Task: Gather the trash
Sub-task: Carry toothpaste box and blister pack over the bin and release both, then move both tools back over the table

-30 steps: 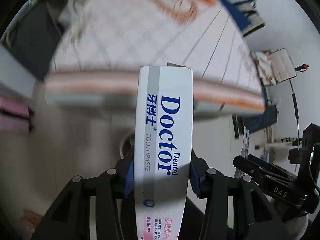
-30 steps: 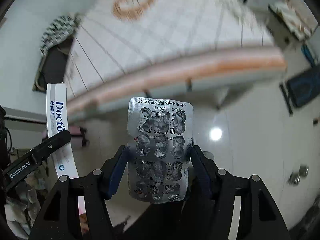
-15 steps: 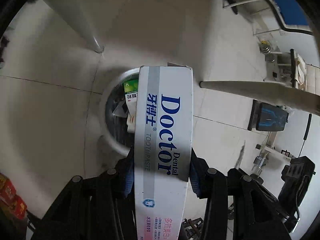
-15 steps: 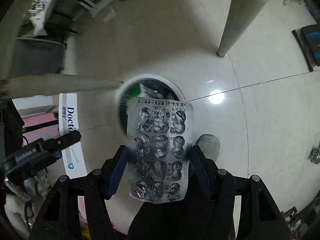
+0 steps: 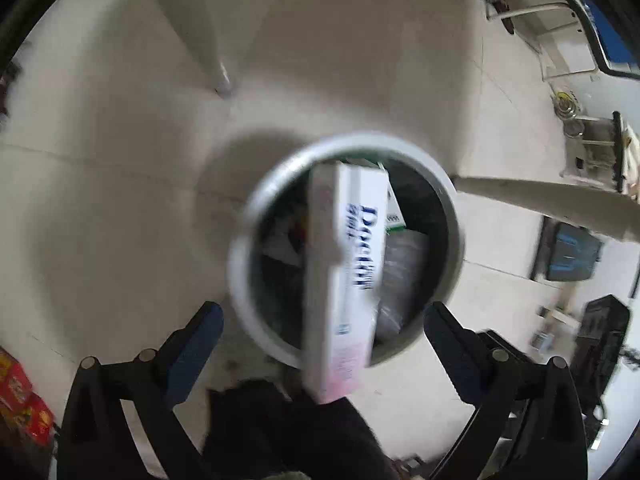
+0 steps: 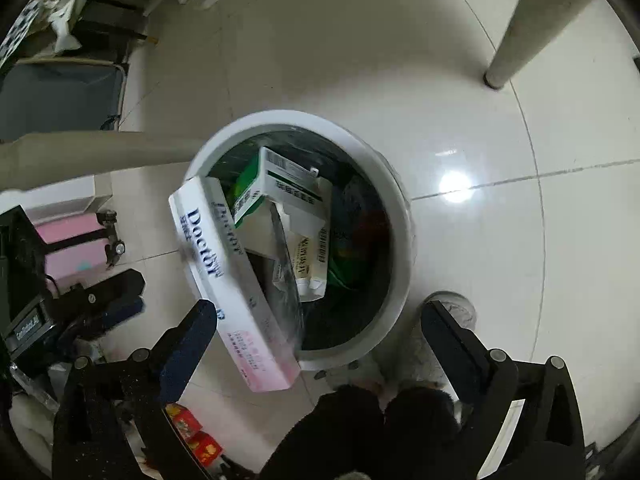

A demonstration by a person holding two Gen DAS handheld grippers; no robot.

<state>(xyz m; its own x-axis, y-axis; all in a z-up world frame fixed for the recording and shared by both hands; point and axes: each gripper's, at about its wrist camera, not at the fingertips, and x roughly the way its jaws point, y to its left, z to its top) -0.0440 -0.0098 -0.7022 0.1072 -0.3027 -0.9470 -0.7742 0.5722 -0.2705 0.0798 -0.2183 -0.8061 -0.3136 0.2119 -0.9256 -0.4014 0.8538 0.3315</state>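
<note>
1. here the left tongs (image 5: 322, 318) stand spread wide and hold nothing; the toothpaste box (image 5: 348, 264) is loose between them, blurred, apparently mid-drop.
2. the right tongs (image 6: 318, 314) are likewise spread and empty; a blister pack (image 6: 286, 276) shows as a thin blurred sheet at the bin's near side, edge-on beside the box.
3. in my judgement the step in hand is the drop: both items released over the round white bin (image 6: 400, 216) on the tiled floor (image 6: 500, 260).
4. the box is long and white with blue "doctor" lettering and a pink end; in the right view it lies tilted across the bin's near-left rim, pink end outside, so it may tip out.
5. the next move likely calls for checking that it falls in, then fetching more trash.
6. cartons (image 6: 280, 188) already lie inside.
</note>
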